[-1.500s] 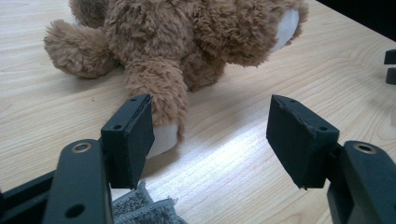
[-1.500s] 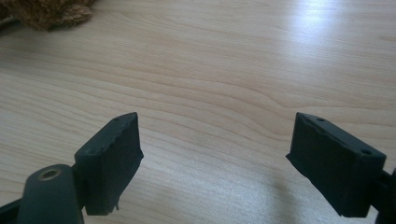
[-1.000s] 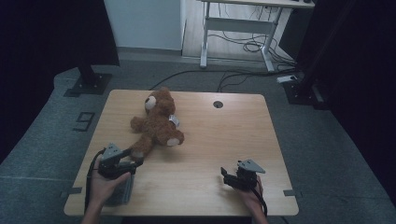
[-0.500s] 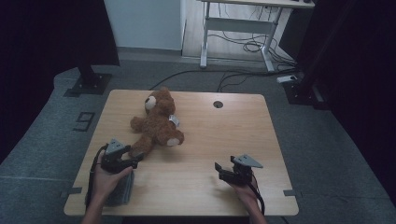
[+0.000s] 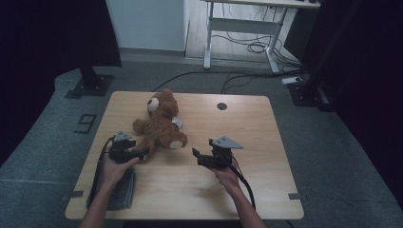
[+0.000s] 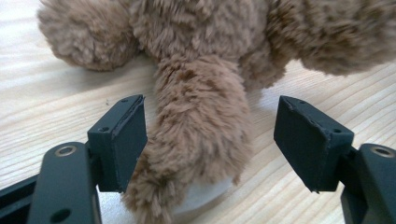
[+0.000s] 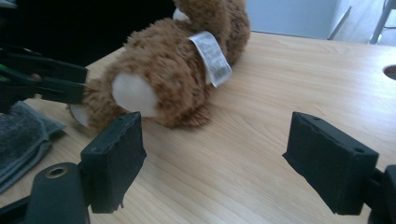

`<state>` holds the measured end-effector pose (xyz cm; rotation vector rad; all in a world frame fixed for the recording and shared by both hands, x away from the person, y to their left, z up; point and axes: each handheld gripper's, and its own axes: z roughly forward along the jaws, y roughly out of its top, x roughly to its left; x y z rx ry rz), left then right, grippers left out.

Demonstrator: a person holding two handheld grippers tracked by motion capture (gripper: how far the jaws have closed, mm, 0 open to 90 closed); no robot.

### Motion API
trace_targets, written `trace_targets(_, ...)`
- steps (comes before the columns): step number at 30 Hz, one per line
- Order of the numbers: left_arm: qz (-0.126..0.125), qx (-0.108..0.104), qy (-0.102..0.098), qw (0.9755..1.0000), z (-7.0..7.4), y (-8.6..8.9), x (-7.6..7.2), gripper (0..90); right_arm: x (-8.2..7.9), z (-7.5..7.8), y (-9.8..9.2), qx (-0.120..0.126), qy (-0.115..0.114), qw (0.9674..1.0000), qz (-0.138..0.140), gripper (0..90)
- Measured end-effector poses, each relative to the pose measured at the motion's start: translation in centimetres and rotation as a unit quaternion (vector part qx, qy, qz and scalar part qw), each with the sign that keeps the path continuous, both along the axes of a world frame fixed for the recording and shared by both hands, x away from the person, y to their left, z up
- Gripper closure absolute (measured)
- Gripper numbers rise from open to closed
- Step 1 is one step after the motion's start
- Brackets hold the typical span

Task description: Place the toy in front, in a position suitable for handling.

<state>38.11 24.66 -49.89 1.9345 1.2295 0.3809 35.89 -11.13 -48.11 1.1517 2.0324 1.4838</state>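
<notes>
Left gripper [image 5: 142, 153], jaws just opening wide, straddles the teddy bear's [image 5: 161, 124] near leg without pressing; right gripper [image 5: 196, 157] hovers wide, empty, just right of it

left tool [image 6: 210, 140]: jaws just opening | teddy bear leg [image 6: 198, 135] between, unpinched
</notes>
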Motion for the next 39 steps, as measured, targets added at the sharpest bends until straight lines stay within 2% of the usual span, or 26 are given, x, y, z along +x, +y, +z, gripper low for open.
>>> trace_targets(5,-0.001,0.010,0.026,0.9996,-0.9,-0.2,1.1,27.8,0.4,0.0,1.0,-0.001,0.002,1.0000,0.005,18.7)
trace_targets(6,-0.003,0.010,0.030,0.9995,-0.9,-0.3,1.2,34.6,0.9,-0.1,1.6,-0.002,0.008,0.9999,0.009,18.7)
trace_targets(7,-0.006,0.012,0.034,0.9993,-1.0,-0.5,1.2,34.6,0.9,-0.1,1.6,-0.002,0.008,0.9999,0.009,18.7)
trace_targets(9,-0.007,0.026,0.040,0.9988,-1.2,-0.9,1.3,42.6,1.4,-0.2,2.4,-0.008,0.012,0.9998,0.011,18.4)
trace_targets(14,-0.014,0.029,0.049,0.9983,-1.0,-1.4,1.3,58.7,2.7,-1.0,3.7,-0.014,0.024,0.9996,0.007,18.5)
trace_targets(16,-0.020,0.034,0.051,0.9979,-0.8,-1.8,1.2,65.0,2.6,-1.2,4.0,-0.012,0.027,0.9995,0.007,18.6)
trace_targets(19,-0.041,0.026,0.059,0.9970,-0.4,-3.4,0.8,67.6,2.4,-1.2,4.0,-0.008,0.027,0.9996,0.003,18.7)
trace_targets(20,-0.041,0.026,0.059,0.9970,-0.4,-3.4,0.8,67.7,2.4,-1.2,4.0,-0.008,0.027,0.9996,0.003,18.7)
trace_targets(24,-0.071,0.002,0.064,0.9954,0.0,-5.6,0.4,67.4,1.6,-1.5,3.8,0.002,0.037,0.9993,0.003,19.5)
trace_targets(27,-0.086,-0.011,0.068,0.9939,-0.1,-7.3,0.4,65.5,1.1,-2.0,3.4,0.004,0.040,0.9992,-0.007,20.8)
trace_targets(29,-0.094,-0.015,0.069,0.9931,-0.2,-8.3,0.5,63.1,1.1,-2.4,3.2,0.013,0.049,0.9987,-0.009,22.0)
trace_targets(31,-0.105,-0.015,0.074,0.9915,-0.2,-8.7,0.6,57.8,1.3,-2.8,3.2,0.013,0.053,0.9985,-0.009,23.5)
trace_targets(32,-0.109,-0.018,0.067,0.9916,0.2,-8.2,0.5,48.4,1.5,-3.1,3.5,0.017,0.060,0.9980,-0.006,24.9)
trace_targets(33,-0.109,-0.018,0.067,0.9916,0.2,-8.2,0.5,44.7,1.6,-3.3,3.8,0.021,0.064,0.9977,-0.003,25.5)
trace_targets(34,-0.107,-0.019,0.060,0.9923,0.6,-7.6,0.3,44.7,1.6,-3.3,3.8,0.021,0.064,0.9977,-0.003,25.5)
trace_targets(36,-0.087,-0.023,0.045,0.9949,1.2,-6.1,0.3,38.4,1.7,-3.5,4.4,0.022,0.066,0.9976,0.003,25.7)
trace_targets(37,-0.068,-0.024,0.035,0.9968,1.5,-5.0,0.3,37.2,1.7,-3.6,4.8,0.020,0.067,0.9976,0.005,25.7)
trace_targets(39,-0.042,-0.024,0.026,0.9985,1.8,-3.5,0.6,36.0,1.9,-3.8,5.7,0.019,0.067,0.9975,0.010,25.5)
